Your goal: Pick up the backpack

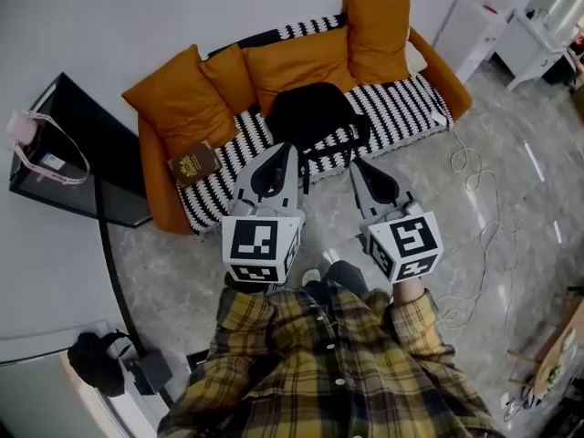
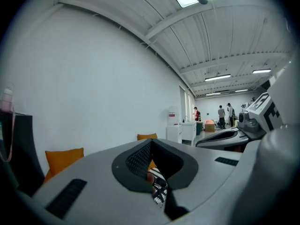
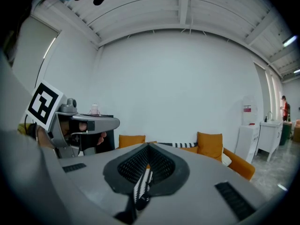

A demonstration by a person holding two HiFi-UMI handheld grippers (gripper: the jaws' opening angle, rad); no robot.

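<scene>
**Both grippers closed and empty, backpack not yet taken**

The left gripper (image 1: 280,155) has its jaws pressed together with nothing between them. Its own view (image 2: 151,167) shows the ribbed pads meeting, with only a sliver of scenery in the gap below. The right gripper (image 1: 359,166) is the same: pads together and holding nothing (image 3: 146,167). The two tools sit side by side in front of the person, both aimed at the sofa (image 1: 161,185).

Nothing of the pick-up is done as far as the pictures show. The backpack (image 1: 310,115) lies untouched on the sofa's striped cover (image 1: 401,108), leaning toward the orange cushions (image 1: 297,60) behind it. What is left, I judge, is all of it: open the jaws, reach the bag, close on a strap or handle, and lift.

In the head view the backpack sits just beyond both tips and roughly centred between them. The left tip points at its lower left edge and the right tip at its lower right. A dark strap (image 1: 352,138) trails down near the right tip. From this steep angle I cannot tell whether either tip touches the bag or seat; they look a little short of it. A book (image 1: 193,163) lies on the seat to the left, well clear of the bag.
</scene>
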